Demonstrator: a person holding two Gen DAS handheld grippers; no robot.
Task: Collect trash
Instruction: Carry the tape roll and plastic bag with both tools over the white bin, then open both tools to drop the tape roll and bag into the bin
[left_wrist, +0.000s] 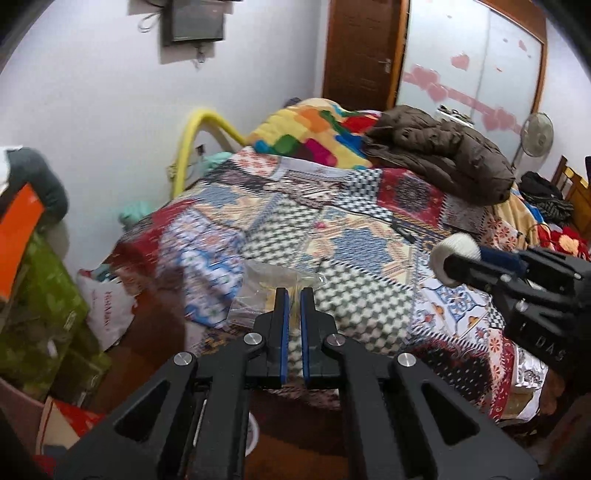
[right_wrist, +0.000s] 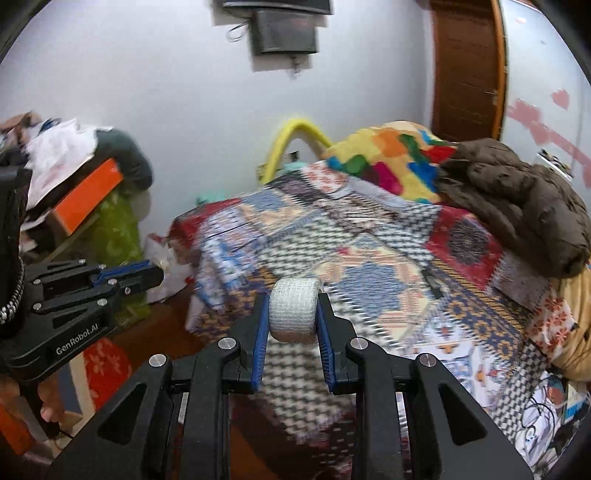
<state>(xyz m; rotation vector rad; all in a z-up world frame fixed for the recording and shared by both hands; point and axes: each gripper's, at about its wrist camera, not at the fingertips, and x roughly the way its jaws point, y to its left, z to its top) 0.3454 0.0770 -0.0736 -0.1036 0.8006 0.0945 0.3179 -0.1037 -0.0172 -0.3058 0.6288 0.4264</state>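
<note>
Left wrist view: the left gripper (left_wrist: 294, 295) is nearly closed, its blue pads only a narrow gap apart, pinching a clear plastic bag (left_wrist: 266, 291) with yellowish contents. The bag hangs above the near edge of the patchwork bedspread (left_wrist: 325, 236), toward the bedspread's left corner. To the right of the bag, over the bedspread's near right part, the right gripper (left_wrist: 458, 266) carries a white gauze roll (left_wrist: 456, 251) at its tip. At the far end of the bedspread lie a bright block-pattern blanket (left_wrist: 314, 129) and a brown puffer jacket (left_wrist: 443, 151), the jacket right of the blanket. Left of the bedspread, on the floor, sits a white plastic bag (left_wrist: 107, 306) beside a green box (left_wrist: 40, 306). Right wrist view: the right gripper (right_wrist: 294, 312) is partly open, its two blue pads pressed against the flat ends of the gauze roll (right_wrist: 294, 310), gripping it over the bedspread's (right_wrist: 369, 266) near edge. The left gripper (right_wrist: 147, 275) shows left of the bedspread, fingers close together; what it holds is hidden here. The jacket (right_wrist: 524, 195) lies on the bedspread's far right.
</note>
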